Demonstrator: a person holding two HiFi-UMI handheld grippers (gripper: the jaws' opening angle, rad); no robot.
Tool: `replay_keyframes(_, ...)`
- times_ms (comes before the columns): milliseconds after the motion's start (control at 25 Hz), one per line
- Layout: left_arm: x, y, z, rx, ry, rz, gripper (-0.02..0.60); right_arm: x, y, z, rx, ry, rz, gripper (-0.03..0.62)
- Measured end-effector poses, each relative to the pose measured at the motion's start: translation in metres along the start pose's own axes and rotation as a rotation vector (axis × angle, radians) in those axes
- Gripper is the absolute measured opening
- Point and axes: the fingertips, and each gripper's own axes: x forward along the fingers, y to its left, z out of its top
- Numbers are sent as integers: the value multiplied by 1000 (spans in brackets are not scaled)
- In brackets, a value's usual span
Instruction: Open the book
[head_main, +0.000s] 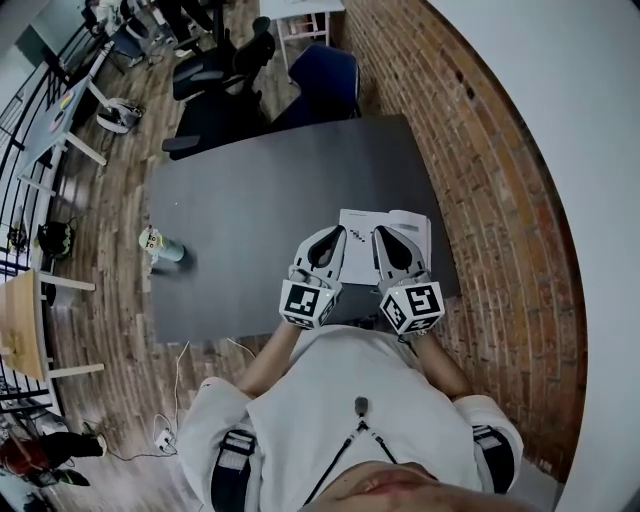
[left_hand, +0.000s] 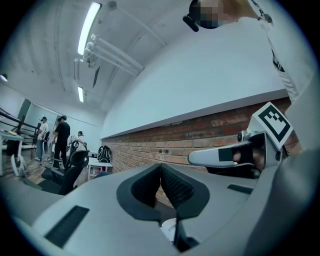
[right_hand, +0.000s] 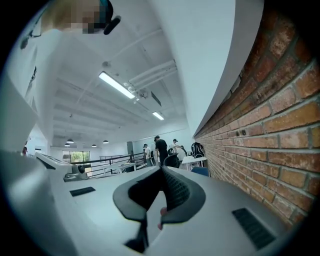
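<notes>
the left gripper (head_main: 337, 234) and right gripper (head_main: 381, 233) hover side by side above the near edge of the dark tabletop (head_main: 250, 200), pointing away from the person. each gripper's fingers are closed tip to tip, with nothing between them. partly under them, the book (head_main: 415, 222) lies flat by the tabletop's near right corner, white pages up. a small bottle (head_main: 160, 246) stands at the left edge. beyond the far edge sit a blue chair (head_main: 325, 80) and a black office chair (head_main: 215, 70).
</notes>
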Motion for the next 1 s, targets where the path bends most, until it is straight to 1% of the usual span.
replay_keyframes(320,0,3,0,1,-5,11,23,0,-1,4,-12,-20,3,35)
replay_keyframes(680,2,2,-2,-5,2,11,23,4,-2,6,-22,-11,16,35)
replay_keyframes(1000,1,7,-5,-16,-3,25,23,8,0,-1,-21,8,26,35)
